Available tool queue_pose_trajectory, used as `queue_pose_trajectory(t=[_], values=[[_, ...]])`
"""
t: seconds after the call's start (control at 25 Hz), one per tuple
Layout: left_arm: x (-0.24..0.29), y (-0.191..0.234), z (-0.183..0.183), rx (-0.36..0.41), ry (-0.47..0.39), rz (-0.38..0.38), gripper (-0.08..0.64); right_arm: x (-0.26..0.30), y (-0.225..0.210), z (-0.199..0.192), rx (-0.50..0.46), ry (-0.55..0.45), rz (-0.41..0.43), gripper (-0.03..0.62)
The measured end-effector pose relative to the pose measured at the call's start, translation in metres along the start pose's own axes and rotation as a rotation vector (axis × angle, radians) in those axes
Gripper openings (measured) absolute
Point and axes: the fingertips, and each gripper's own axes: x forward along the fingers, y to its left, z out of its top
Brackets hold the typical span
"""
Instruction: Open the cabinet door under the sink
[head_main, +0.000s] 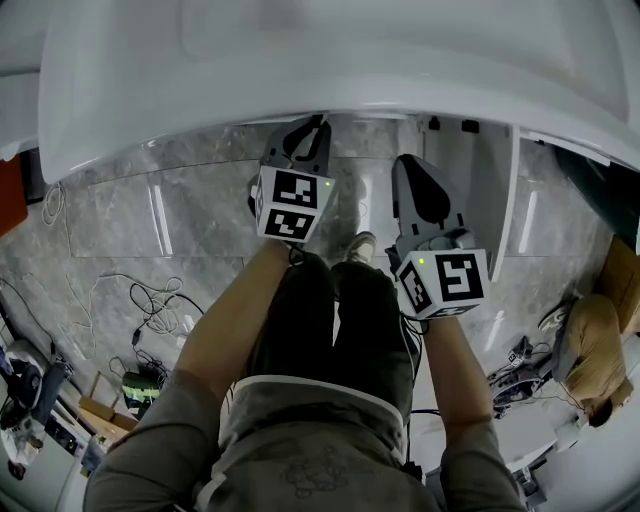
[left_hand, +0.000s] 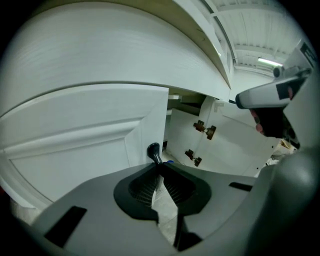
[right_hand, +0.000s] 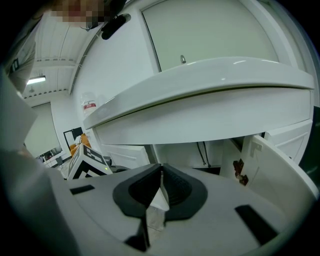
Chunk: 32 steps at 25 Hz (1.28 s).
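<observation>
At twelve o'clock of the left gripper (left_hand: 159, 165), fingers clamped on the knob (left_hand: 153, 150), the cabinet door (left_hand: 75, 135) needs a steady outward pull; the right gripper (right_hand: 161, 172) has its fingers together, empty.

1. Left gripper (left_hand: 158, 164): the jaws are closed on the stem of a black knob (left_hand: 153, 150), with a pad pressing on each side. The gripper points forward and down.
2. Right gripper (right_hand: 161, 170): the jaws are together, the tips touch and nothing is between them. It is held to the right of the left gripper, apart from it.
3. Left marker cube (head_main: 292, 205) and right marker cube (head_main: 445, 283): each sits at the rear of its gripper, facing up.
4. Left forearm (head_main: 225, 330) and right forearm (head_main: 455, 380): both reach forward, 1 on each side of the knees (head_main: 340, 285).
</observation>
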Motion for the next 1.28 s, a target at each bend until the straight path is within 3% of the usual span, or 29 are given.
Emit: queue_pose_trajectory(t=[0.44, 0.8, 1.28], values=[[-0.058, -0.028, -0.049, 0.073, -0.038, -0.096, 0.049, -0.020, 0.032, -0.013, -0.007, 0.062, 0.024, 0.035], [-0.100, -0.040, -0.083, 0.148, -0.080, -0.179, 0.048, -0.025, 0.086, -0.039, -0.039, 0.129, 0.088, 0.035], [-0.171, -0.025, -0.144, 0.154, -0.060, -0.185, 0.049, -0.022, 0.155, -0.075, -0.053, 0.227, 0.187, 0.035]])
